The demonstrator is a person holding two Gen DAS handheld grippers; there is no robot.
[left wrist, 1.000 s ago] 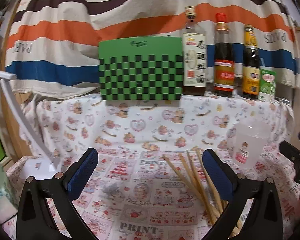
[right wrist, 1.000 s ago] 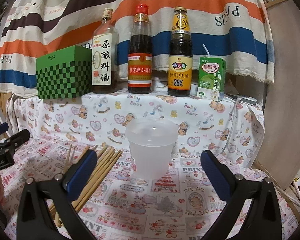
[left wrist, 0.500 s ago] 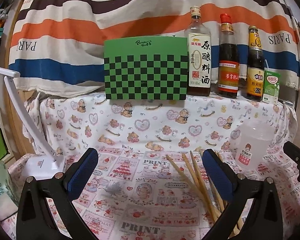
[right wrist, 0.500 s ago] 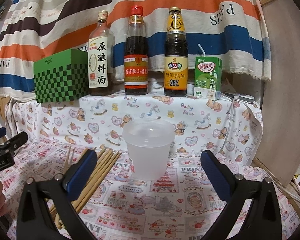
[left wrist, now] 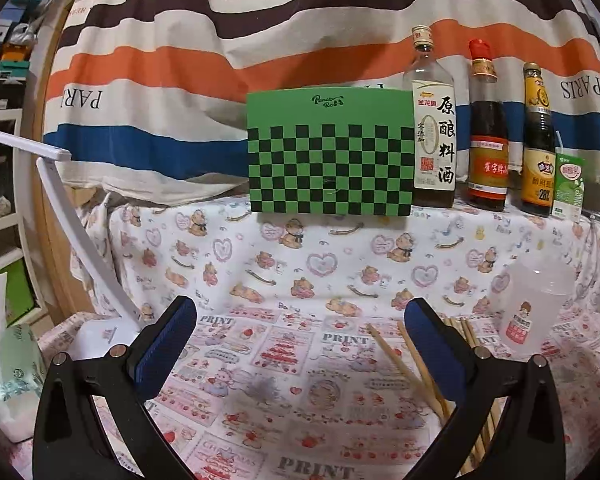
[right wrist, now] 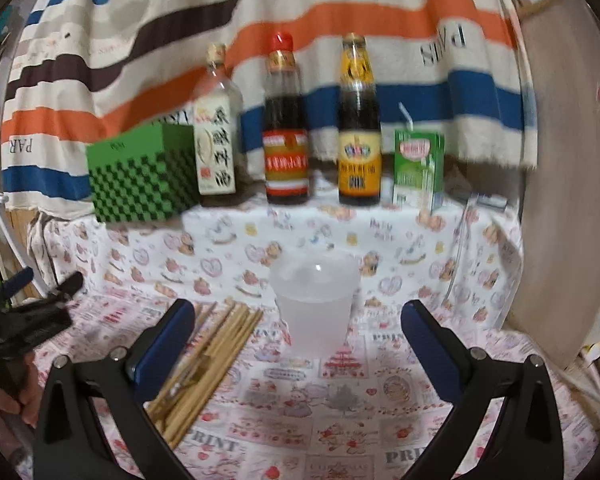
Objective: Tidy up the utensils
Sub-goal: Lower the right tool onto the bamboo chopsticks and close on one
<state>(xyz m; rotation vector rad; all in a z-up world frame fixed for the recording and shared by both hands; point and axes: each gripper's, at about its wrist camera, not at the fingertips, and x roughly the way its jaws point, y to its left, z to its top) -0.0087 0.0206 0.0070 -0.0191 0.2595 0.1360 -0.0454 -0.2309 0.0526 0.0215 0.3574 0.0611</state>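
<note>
Both jaws stand wide apart, gripping nothing. The bundle of tan wooden chopsticks [right wrist: 204, 360] lies on the surface under the right gripper [right wrist: 296, 344]'s left jaw, long axis pointing toward the translucent plastic cup [right wrist: 314, 308] centred beyond; the left gripper [left wrist: 300, 348] sits leftward.

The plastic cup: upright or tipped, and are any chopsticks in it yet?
Upright and empty. The cup stands mouth up on the cloth; the chopsticks lie flat beside it.

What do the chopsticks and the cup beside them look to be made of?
Chopsticks: probably bamboo or wood, matte tan, thin straight sticks with no shine. Cup: seemingly frosted translucent plastic; the patterned cloth shows dimly through its wall, and a printed sticker sits on one side.
</note>
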